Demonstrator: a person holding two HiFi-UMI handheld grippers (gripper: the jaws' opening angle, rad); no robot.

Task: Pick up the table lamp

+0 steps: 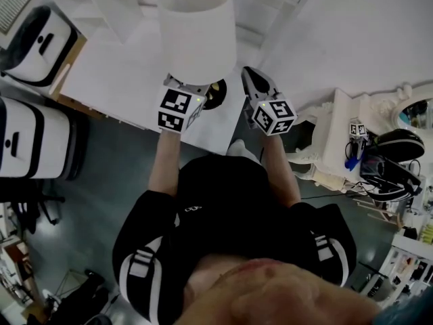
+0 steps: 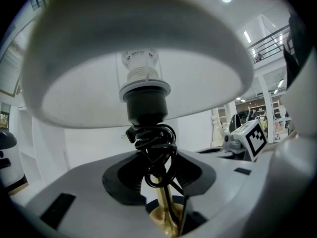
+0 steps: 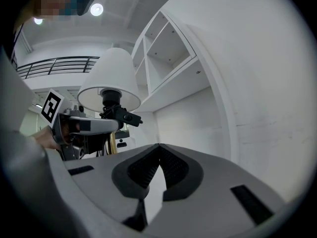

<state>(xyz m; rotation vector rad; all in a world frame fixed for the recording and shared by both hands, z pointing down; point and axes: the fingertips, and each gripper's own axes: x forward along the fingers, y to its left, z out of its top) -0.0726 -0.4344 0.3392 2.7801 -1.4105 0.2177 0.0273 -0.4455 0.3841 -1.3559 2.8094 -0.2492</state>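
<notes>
**Clamping the lamp (image 1: 196,29) by its stem**

Pinching the brass stem (image 2: 166,207) with the left gripper (image 2: 159,185), jaws part-open around it, over the table (image 1: 115,73) edge. Keeping the right gripper (image 3: 157,170) closed, empty. Likely handling light but top-heavy, slick at the stem, fragile at the shade (image 2: 138,38); gripping stem, not shade, seeming safest.

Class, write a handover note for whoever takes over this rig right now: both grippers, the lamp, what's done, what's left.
Left gripper: closed on the brass stem, just under the cord bundle and shade.
Right gripper: shut, empty, beside the lamp.
Lamp: upright, base over the table; whether it is off the surface is unclear.
Done: grip taken.
Left: raise the lamp clear, keeping it upright.
</notes>
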